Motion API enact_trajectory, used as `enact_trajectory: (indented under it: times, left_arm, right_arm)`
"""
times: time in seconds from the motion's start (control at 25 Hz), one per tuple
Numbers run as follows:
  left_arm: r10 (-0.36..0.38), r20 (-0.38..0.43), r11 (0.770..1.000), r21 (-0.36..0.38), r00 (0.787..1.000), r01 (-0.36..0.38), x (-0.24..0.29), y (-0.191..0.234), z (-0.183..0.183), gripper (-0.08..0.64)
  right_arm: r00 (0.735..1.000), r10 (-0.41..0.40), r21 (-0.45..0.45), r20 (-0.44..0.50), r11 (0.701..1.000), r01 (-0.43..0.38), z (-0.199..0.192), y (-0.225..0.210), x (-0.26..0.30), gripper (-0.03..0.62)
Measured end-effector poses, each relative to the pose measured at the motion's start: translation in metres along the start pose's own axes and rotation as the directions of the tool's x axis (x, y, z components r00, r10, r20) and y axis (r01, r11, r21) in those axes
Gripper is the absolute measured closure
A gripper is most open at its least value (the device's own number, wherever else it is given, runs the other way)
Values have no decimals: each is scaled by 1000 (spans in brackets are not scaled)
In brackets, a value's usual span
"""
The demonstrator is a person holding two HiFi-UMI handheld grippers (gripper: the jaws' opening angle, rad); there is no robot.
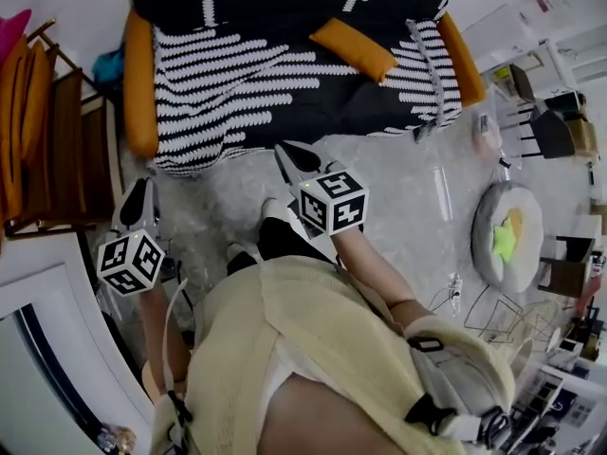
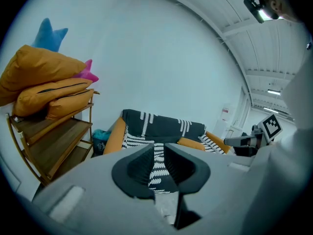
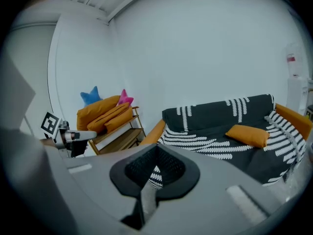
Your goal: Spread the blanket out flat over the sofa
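1. Pale-floored room: blanket (image 1: 285, 74), black with white stripes, draped over sofa (image 1: 139, 83) seat and back, long axis 9-to-3 o'clock; orange cushion (image 1: 354, 48) lying on it.
2. Right gripper (image 1: 289, 154): jaws closed, nothing held; blanket's front hem at 12 o'clock, just ahead. Judged the nearer tool.
3. Left gripper (image 1: 137, 195): jaws slightly parted, empty; hem at 1 o'clock.
4. Wooden rack (image 1: 66, 140): 9 o'clock of sofa.

The blanket (image 1: 285, 74) hides most of the sofa (image 1: 140, 83); only its orange arms and a cushion (image 1: 353, 47) show. Left of the sofa, the shelf (image 1: 57, 140) is cut off by the edge. Right of the sofa, the floor clutter (image 1: 560, 349) is too small to tell.
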State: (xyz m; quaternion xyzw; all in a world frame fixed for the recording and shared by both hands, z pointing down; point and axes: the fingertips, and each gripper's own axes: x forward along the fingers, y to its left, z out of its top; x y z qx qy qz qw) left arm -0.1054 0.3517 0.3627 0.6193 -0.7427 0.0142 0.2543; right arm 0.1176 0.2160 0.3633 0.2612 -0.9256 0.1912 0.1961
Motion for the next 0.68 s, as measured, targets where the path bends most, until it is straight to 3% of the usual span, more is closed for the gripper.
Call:
enact_trajectory:
  times: [0.68]
  left_arm:
    - [2, 24, 999, -46, 1000, -1, 0, -2, 10, 497]
  right_arm:
    - [999, -13, 47, 48, 999, 11, 19, -21, 7, 588]
